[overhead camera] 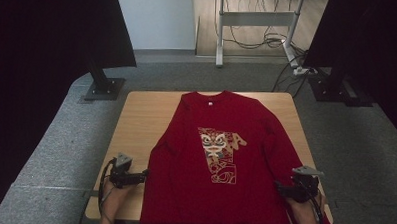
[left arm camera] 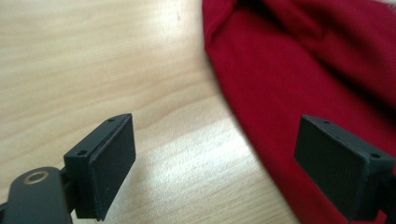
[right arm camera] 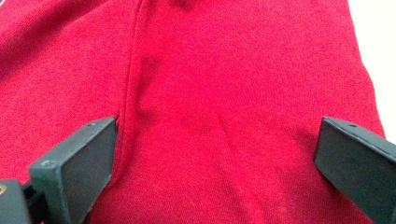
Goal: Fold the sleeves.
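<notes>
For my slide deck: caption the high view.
Red printed shirt flat on wooden table, open grippers at both sides.

No words, brands or numbers can be read anywhere. The red shirt (overhead camera: 220, 158) bears a gold-and-white mask emblem (overhead camera: 219, 154) (toward twelve o'clock from the hem), with no legible lettering.

Wooden table (overhead camera: 136, 115), grey carpet (overhead camera: 50, 152) (cables beyond).
</notes>
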### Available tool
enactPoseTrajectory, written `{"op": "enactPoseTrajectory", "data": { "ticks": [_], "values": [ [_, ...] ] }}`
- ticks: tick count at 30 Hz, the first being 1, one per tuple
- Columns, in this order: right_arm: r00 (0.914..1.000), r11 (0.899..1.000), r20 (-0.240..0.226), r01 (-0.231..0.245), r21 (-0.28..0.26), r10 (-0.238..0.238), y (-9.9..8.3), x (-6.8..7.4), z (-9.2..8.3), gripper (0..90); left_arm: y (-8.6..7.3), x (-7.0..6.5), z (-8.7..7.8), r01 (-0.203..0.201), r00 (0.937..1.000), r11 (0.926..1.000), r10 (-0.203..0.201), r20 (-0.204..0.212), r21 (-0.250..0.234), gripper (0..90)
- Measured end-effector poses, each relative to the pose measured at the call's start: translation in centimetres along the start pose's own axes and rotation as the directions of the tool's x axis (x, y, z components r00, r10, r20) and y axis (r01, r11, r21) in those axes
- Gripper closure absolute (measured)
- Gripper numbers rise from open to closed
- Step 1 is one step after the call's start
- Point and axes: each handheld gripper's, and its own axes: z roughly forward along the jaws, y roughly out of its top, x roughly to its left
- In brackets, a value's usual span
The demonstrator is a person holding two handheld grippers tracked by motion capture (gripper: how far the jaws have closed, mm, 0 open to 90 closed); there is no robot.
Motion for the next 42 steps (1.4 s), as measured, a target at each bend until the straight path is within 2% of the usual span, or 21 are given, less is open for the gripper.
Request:
{"op": "enactPoseTrajectory", "data": {
  "ticks": [3, 4, 5, 6, 8, 14, 15, 19, 22, 25, 26, 31, 32, 39, 40, 42],
  "values": [
    [1.0000, 1.000, -0.004, -0.002, -0.002, 0.002, 0.0, 0.0, -0.1, 0.9, 0.0, -0.2, 0.0, -0.013, 0.9999, 0.9999, 0.013, -0.007, 0.001, 12.9],
    [0.9997, 1.000, -0.012, -0.024, -0.007, 0.023, -0.1, -0.2, -0.2, 0.9, 0.0, -0.2, 0.0, -0.013, 0.9999, 0.9999, 0.013, -0.007, 0.001, 12.9],
    [0.9997, 1.000, -0.012, -0.024, -0.007, 0.023, -0.1, -0.2, -0.2, 2.0, 0.0, -0.1, 0.1, -0.002, 1.0000, 1.0000, 0.002, -0.002, 0.007, 12.9],
    [0.9988, 0.999, -0.023, -0.042, -0.005, 0.042, 0.1, -0.3, -0.4, 4.0, 0.0, -0.1, 0.1, -0.003, 1.0000, 1.0000, 0.003, -0.002, 0.007, 12.4],
    [0.9983, 0.999, -0.030, -0.051, -0.004, 0.051, 0.2, -0.3, -0.4, 3.9, 0.0, -0.1, 0.1, -0.002, 1.0000, 1.0000, 0.002, -0.003, 0.007, 12.3],
    [0.9972, 0.998, -0.050, -0.056, 0.002, 0.056, 0.7, -0.4, -0.3, 4.2, 0.1, 0.0, 0.2, 0.015, 0.9997, 0.9997, -0.015, -0.019, 0.017, 8.9],
    [0.9978, 0.999, -0.045, -0.050, -0.016, 0.049, 1.2, -0.7, -0.5, 5.5, 0.1, 0.0, 0.2, 0.014, 0.9997, 0.9997, -0.014, -0.020, 0.020, 6.7],
    [0.9977, 0.998, -0.043, -0.053, -0.025, 0.052, 1.4, -0.8, -0.5, 6.0, 0.1, 0.0, 0.2, 0.015, 0.9997, 0.9997, -0.015, -0.021, 0.021, 5.8],
    [0.9988, 0.998, -0.018, -0.046, -0.049, 0.045, 2.5, -2.1, -0.8, 10.5, 0.1, 0.0, 0.2, 0.018, 0.9995, 0.9996, -0.017, -0.025, 0.021, 5.7],
    [0.9986, 0.996, -0.017, -0.051, -0.068, 0.050, 2.9, -2.6, -0.7, 10.5, 0.1, 0.0, 0.2, 0.020, 0.9995, 0.9996, -0.019, -0.027, 0.022, 5.6],
    [0.9985, 0.996, -0.006, -0.055, -0.077, 0.054, 3.4, -3.3, -0.4, 12.2, 0.0, -0.1, 0.2, 0.030, 0.9989, 0.9993, -0.029, -0.038, 0.023, 5.1],
    [0.9984, 0.995, -0.004, -0.057, -0.079, 0.056, 3.6, -3.5, -0.3, 12.7, 0.0, -0.1, 0.2, 0.030, 0.9989, 0.9993, -0.029, -0.038, 0.023, 5.1],
    [0.9994, 0.997, -0.004, -0.034, -0.069, 0.034, 4.5, -4.3, 0.5, 15.2, 0.0, -0.1, 0.2, 0.030, 0.9989, 0.9993, -0.029, -0.038, 0.023, 5.1],
    [0.9994, 0.997, 0.003, -0.033, -0.067, 0.033, 5.0, -4.7, 1.0, 15.1, 0.1, -0.1, 0.2, 0.026, 0.9991, 0.9994, -0.026, -0.035, 0.022, 5.4],
    [0.9992, 0.996, 0.015, -0.035, -0.079, 0.037, 6.0, -5.3, 2.0, 14.7, 0.1, -0.1, 0.2, 0.026, 0.9991, 0.9994, -0.025, -0.035, 0.022, 5.4],
    [0.9991, 0.996, 0.019, -0.038, -0.078, 0.039, 6.1, -5.4, 2.1, 14.7, 0.1, -0.1, 0.2, 0.026, 0.9991, 0.9994, -0.025, -0.035, 0.022, 5.4]
  ]
}}
